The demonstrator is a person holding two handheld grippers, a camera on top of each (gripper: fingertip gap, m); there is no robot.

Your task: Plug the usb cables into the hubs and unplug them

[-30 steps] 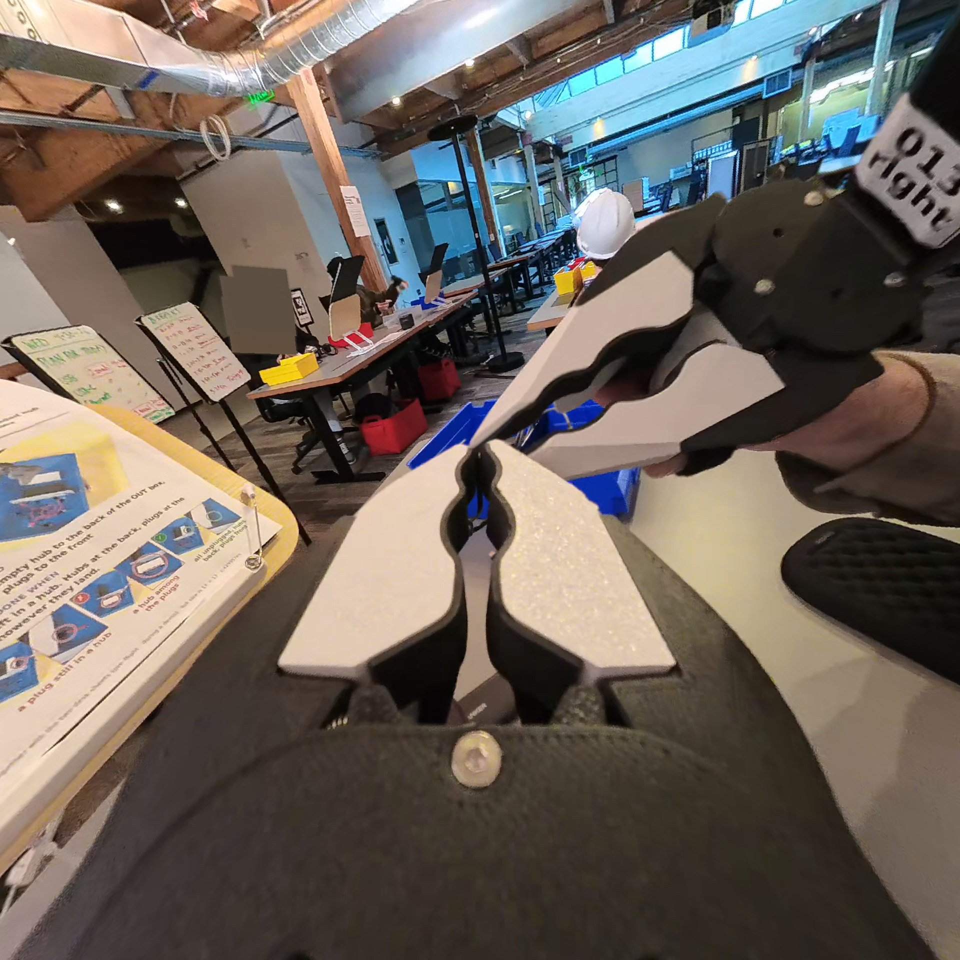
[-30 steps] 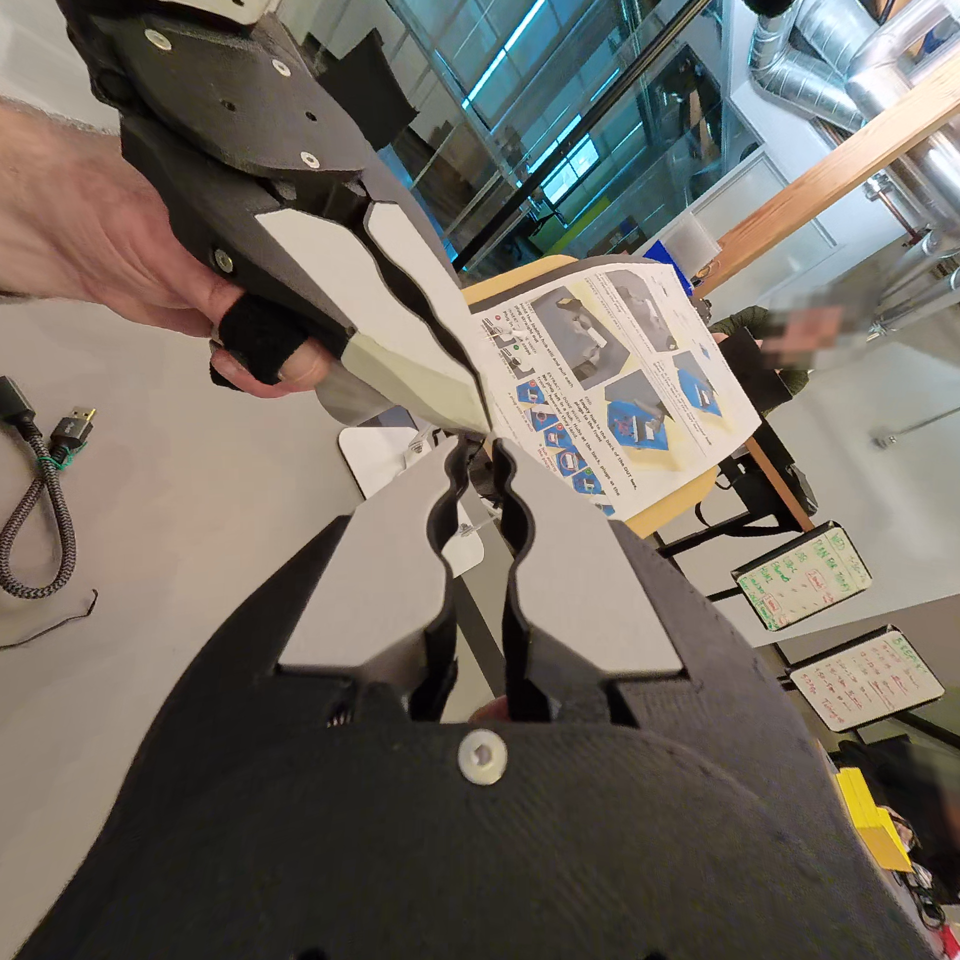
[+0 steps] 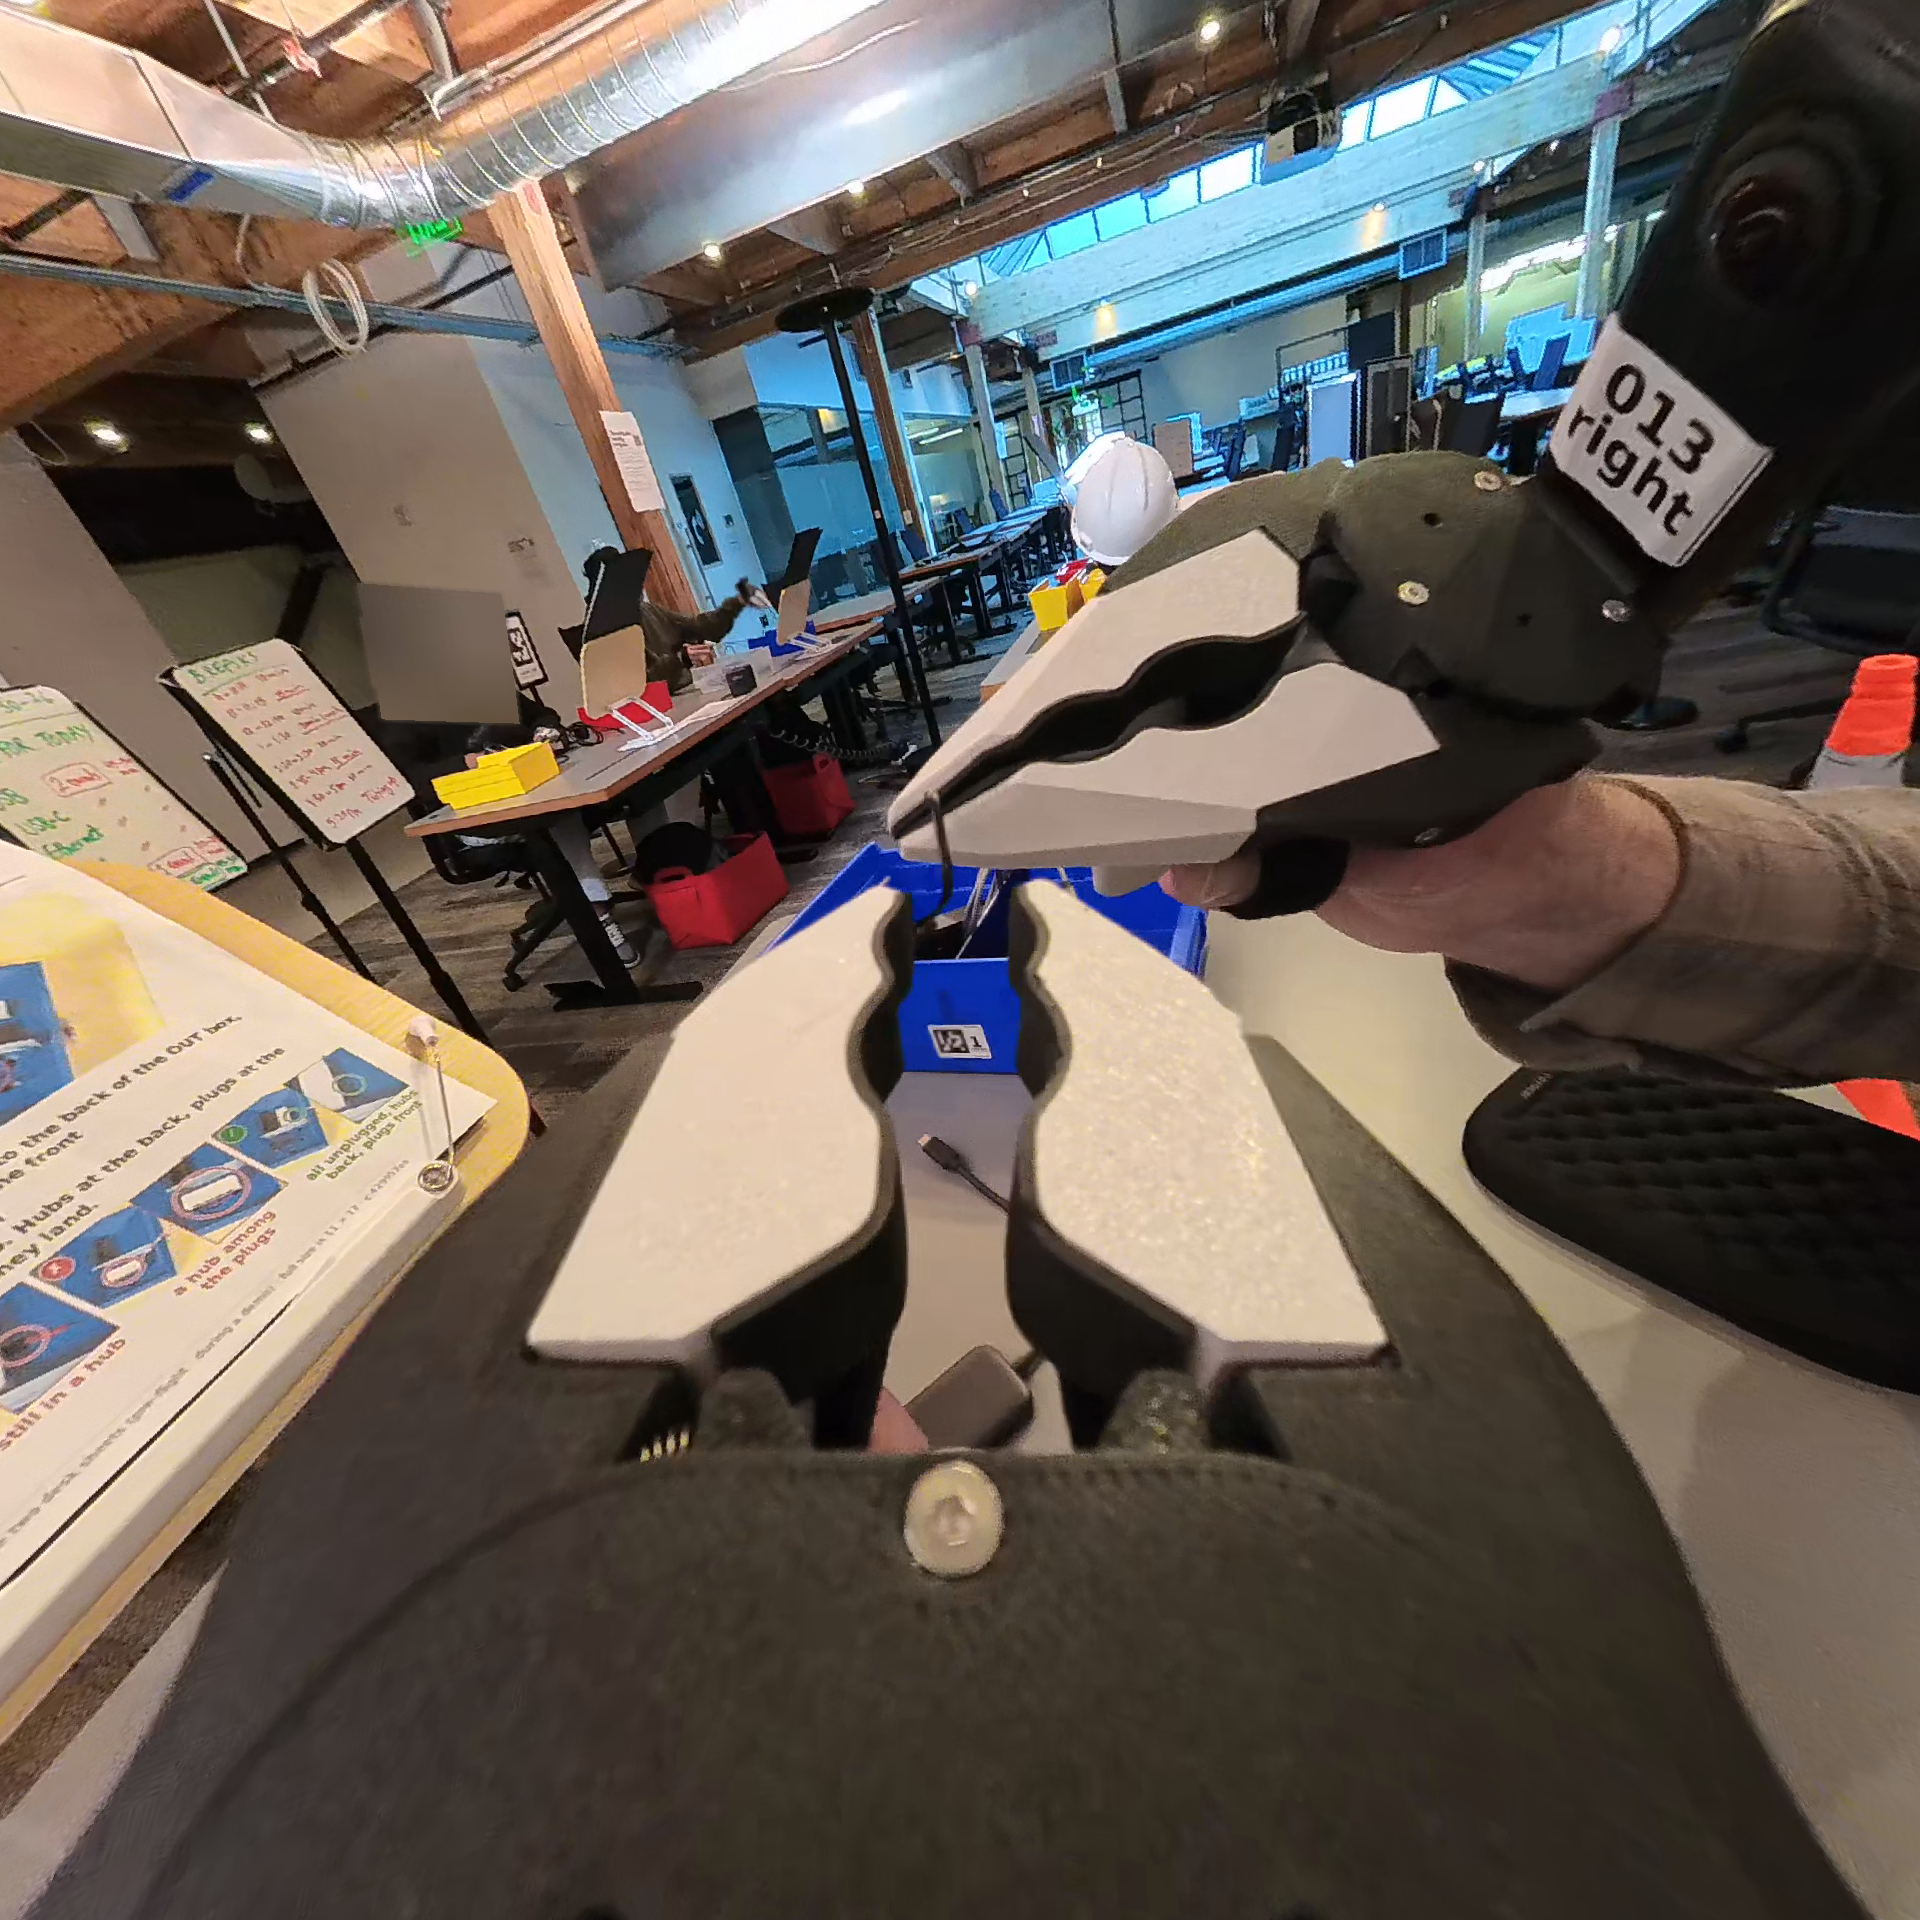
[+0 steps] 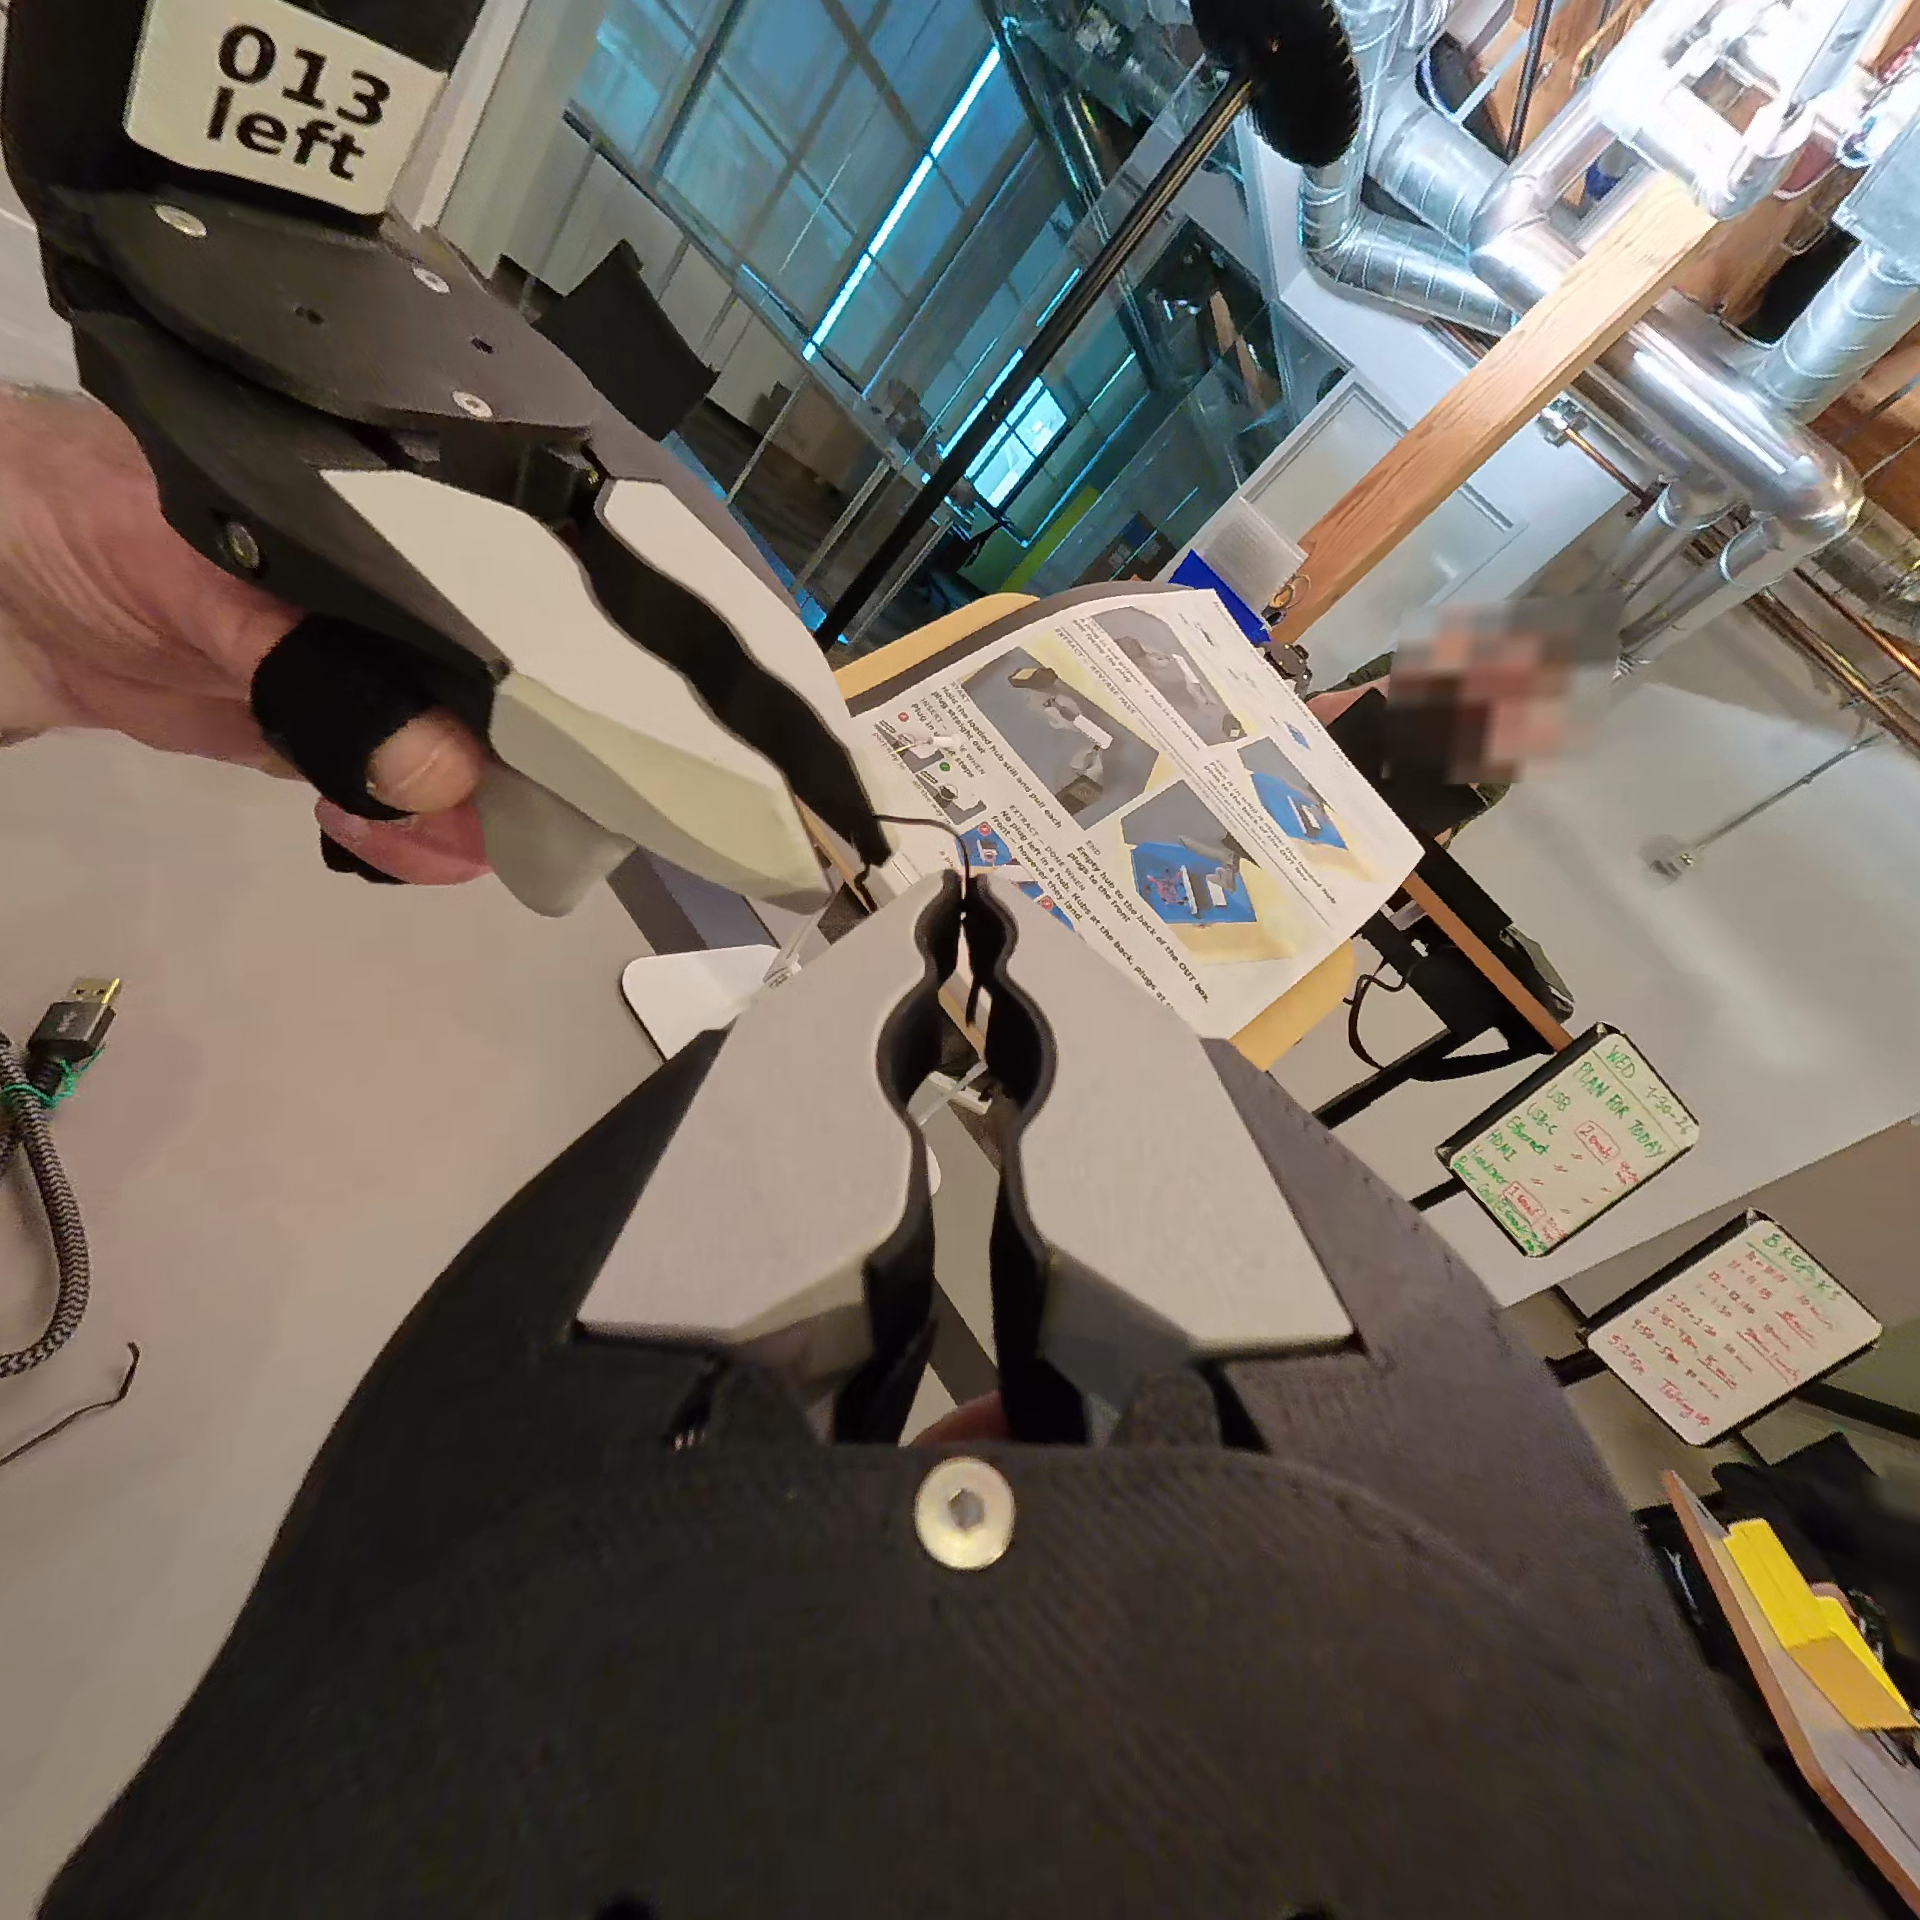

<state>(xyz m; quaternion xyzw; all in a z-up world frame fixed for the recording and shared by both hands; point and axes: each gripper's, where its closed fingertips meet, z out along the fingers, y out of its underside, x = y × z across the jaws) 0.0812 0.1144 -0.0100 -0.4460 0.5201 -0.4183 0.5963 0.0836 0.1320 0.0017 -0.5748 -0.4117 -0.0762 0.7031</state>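
Note:
My right gripper is shut on a thin black twist tie, which hangs from its tips. In the left wrist view the right gripper hovers just above my left gripper. The left gripper is open by a narrow gap, and the tie dangles into that gap. In the right wrist view the left gripper is tip to tip with the right one. A braided USB cable with a metal plug lies on the white table at the left. A thin black cable with a small plug lies below my left fingers.
A blue bin stands at the table's far edge. An instruction sheet on a wooden stand is at the left. A black mesh pad lies at the right. A second loose black tie lies on the table.
My left gripper was shut and is now open. The right gripper has closed and holds the tie just above the left tips. Both views have shifted slightly.

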